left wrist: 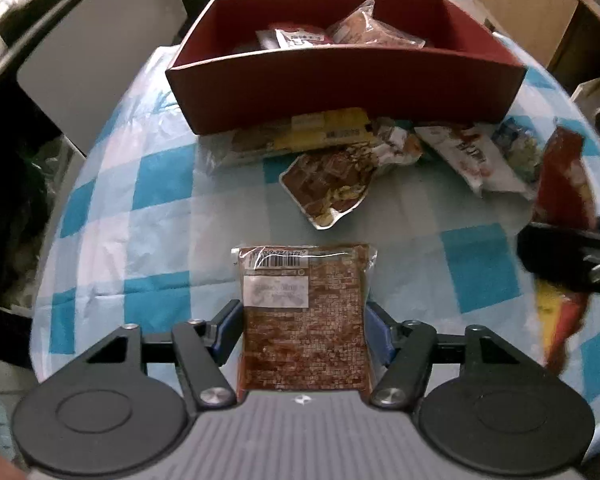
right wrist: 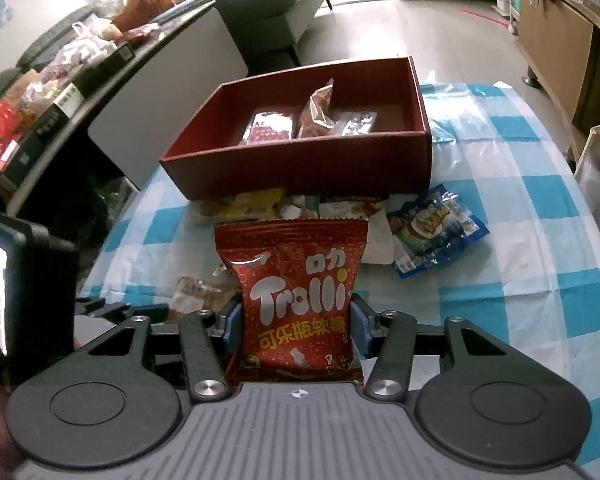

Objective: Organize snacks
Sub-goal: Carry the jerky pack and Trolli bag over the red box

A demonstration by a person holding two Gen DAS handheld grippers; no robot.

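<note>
Fingers (left wrist: pixel 374 332) of the left gripper (left wrist: pixel 304 332) clamp a brown packet (left wrist: pixel 304 312); right gripper (right wrist: pixel 294 328) squeezes a Trolli bag (right wrist: pixel 296 292).

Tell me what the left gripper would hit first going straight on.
Probably the checked tablecloth just beyond the brown packet held in the left gripper; the foil snack pack lies farther on. Depth is unclear.

A blue-and-white checked tablecloth (left wrist: pixel 152 200) lies under a dark red box (left wrist: pixel 340 80). A brown packet (left wrist: pixel 304 320) carries a white label and a black barcode. A red Trolli bag (right wrist: pixel 296 300) shows white and yellow lettering. Nearby lie a blue packet (right wrist: pixel 436 228) and a yellow packet (left wrist: pixel 316 128).
</note>
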